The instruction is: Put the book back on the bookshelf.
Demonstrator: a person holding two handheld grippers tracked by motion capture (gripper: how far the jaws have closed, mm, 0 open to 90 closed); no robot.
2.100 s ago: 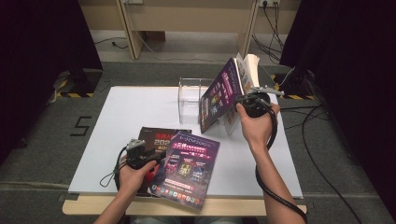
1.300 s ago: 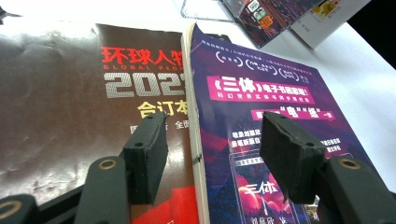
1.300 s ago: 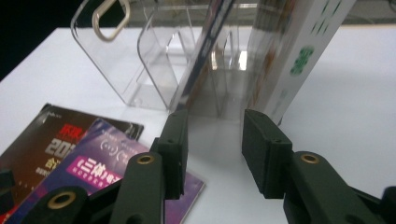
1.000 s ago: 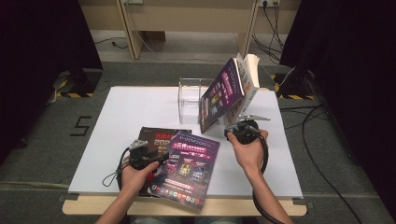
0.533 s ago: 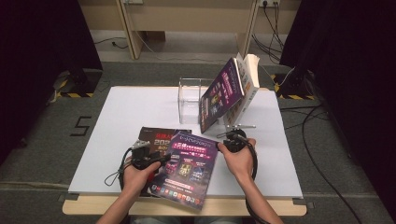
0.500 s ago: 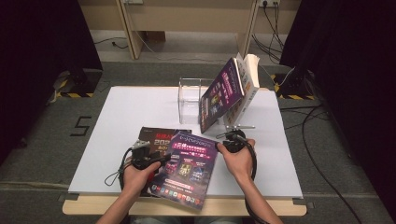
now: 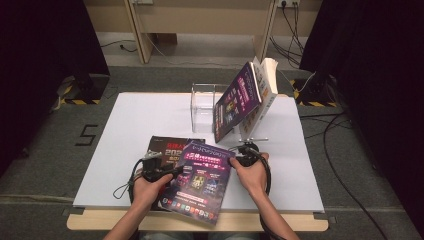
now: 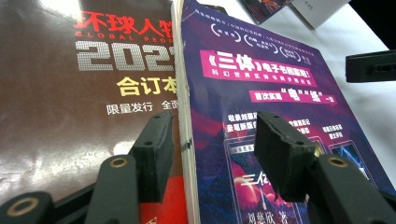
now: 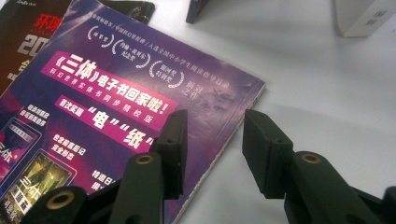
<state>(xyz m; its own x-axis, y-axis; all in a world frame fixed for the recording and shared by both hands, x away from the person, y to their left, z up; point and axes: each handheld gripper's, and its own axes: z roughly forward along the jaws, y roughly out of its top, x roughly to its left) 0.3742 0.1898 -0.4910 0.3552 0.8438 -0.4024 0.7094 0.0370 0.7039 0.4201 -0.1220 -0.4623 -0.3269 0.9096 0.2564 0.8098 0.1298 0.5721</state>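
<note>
Down came my right claw from beside the leaning books at the back, over to the right edge of the purple magazine, while my left claw held its place at the magazine's left edge. Left jaws had just been closing, straddling the magazine's spine edge: one jaw sat over the dark red magazine underneath, the other over the purple cover, and I could not see the pads pressing yet. Right claw stood apart, one jaw above the purple cover and the other above bare white tabletop, with the magazine's edge running between them.

Purple magazine lay flat near the front of the tabletop, overlapping the dark red one on its ten o'clock side. Towards one o'clock from it, another purple-covered book leaned against a white book, just beside a clear acrylic stand.
</note>
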